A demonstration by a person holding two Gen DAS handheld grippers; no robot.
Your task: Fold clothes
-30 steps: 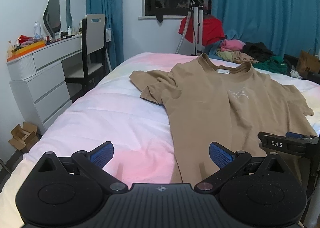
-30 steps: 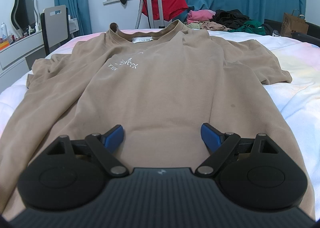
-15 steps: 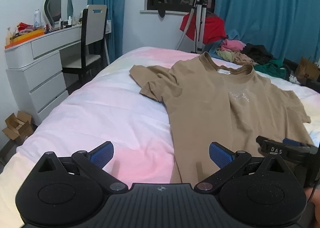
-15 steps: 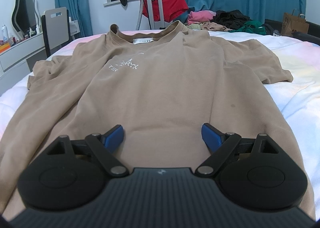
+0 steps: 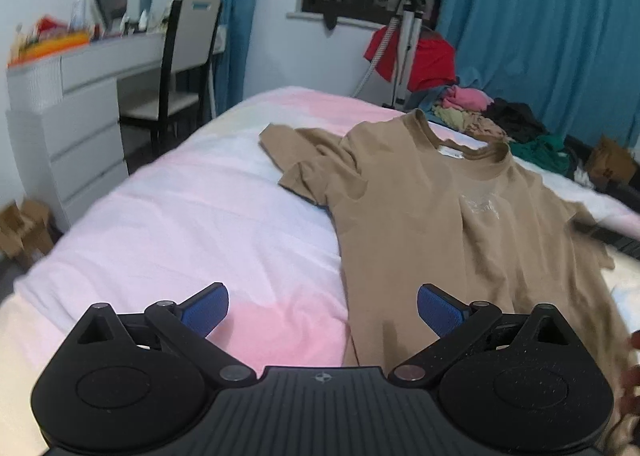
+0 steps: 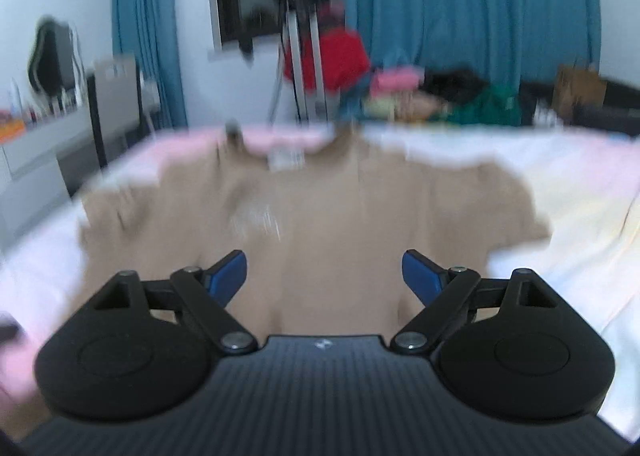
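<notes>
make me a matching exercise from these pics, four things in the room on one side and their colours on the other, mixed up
Things:
1. t-shirt spread on the bed
2. curtains by the window
3. garment hanging on the stand
4. dresser beside the chair

Colours:
A. red
B. white
C. tan
D. teal blue

Pairs: 1-C, 2-D, 3-A, 4-B
</notes>
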